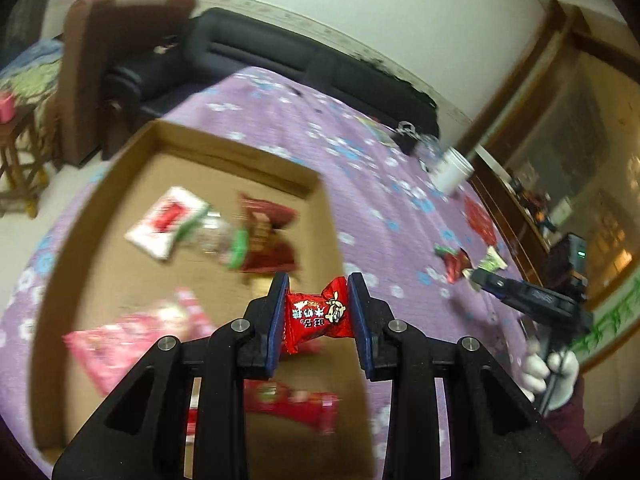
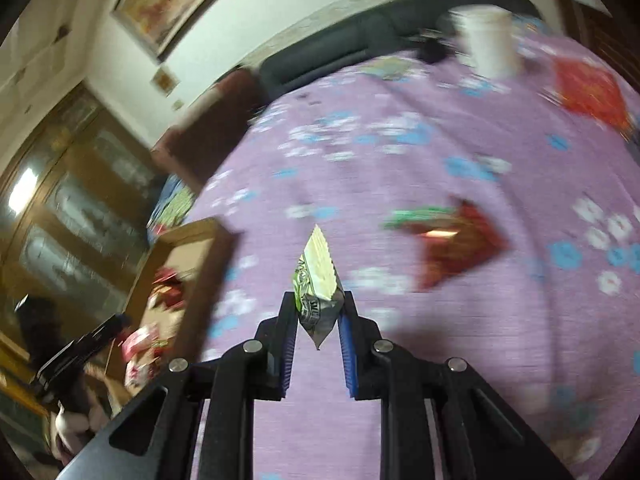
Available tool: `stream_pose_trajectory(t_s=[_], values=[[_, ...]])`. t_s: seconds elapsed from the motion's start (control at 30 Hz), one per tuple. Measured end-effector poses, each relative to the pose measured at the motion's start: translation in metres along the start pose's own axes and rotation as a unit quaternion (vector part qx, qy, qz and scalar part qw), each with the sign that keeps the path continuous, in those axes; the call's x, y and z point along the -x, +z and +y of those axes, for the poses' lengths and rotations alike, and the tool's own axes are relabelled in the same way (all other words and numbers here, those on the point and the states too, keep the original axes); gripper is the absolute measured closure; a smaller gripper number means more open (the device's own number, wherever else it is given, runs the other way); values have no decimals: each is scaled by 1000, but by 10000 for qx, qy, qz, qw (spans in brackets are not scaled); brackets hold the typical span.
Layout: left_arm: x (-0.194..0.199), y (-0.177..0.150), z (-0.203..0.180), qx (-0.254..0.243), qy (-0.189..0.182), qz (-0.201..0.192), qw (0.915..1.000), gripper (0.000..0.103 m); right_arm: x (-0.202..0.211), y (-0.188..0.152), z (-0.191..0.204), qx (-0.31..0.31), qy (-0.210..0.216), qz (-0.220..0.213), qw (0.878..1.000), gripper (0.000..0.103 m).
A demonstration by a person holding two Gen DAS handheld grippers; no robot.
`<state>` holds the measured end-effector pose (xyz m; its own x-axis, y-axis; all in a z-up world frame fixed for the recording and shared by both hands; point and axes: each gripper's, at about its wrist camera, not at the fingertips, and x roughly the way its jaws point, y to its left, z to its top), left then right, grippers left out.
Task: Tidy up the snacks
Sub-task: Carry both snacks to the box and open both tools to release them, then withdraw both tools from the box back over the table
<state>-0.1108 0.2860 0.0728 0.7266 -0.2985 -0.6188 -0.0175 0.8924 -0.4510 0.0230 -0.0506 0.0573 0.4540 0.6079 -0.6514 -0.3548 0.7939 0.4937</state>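
Observation:
My left gripper (image 1: 318, 286) is shut on a red wrapped candy (image 1: 316, 316) and holds it above the right side of a shallow cardboard box (image 1: 240, 162). The box holds several snack packets, among them a white and red one (image 1: 166, 222) and a pink one (image 1: 132, 330). My right gripper (image 2: 319, 300) is shut on a green and white snack packet (image 2: 318, 288) above the purple flowered tablecloth (image 2: 400, 160). A red and green packet (image 2: 452, 240) lies on the cloth to its right. The right gripper also shows in the left wrist view (image 1: 486, 276).
A white cup (image 2: 486, 42) stands at the far side of the table, with a red packet (image 2: 590, 92) near it. The box (image 2: 192, 248) lies to the left in the right wrist view. A dark sofa (image 1: 280, 60) and a brown chair (image 1: 92, 80) stand behind the table.

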Motion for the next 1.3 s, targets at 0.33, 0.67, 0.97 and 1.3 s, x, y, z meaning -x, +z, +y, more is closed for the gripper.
stream_pose_trajectory(t_s=[0.33,0.67,0.97,1.3], values=[[8,-7,39,180,521,-22,9985,73,-77,-19,142,1179,388,776,9892,80],[11,-3,61,684,106,-63,9976,50,-125,-39,190,1731,107,1098,9787,78],[41,-6,40,721,45,-285,9970,49,-104,-39,190,1809,24,728,9808,49],[40,-32,-43,-432,741,-400,9955,43,-56,-35,147,1436,-207,262,9891,43]])
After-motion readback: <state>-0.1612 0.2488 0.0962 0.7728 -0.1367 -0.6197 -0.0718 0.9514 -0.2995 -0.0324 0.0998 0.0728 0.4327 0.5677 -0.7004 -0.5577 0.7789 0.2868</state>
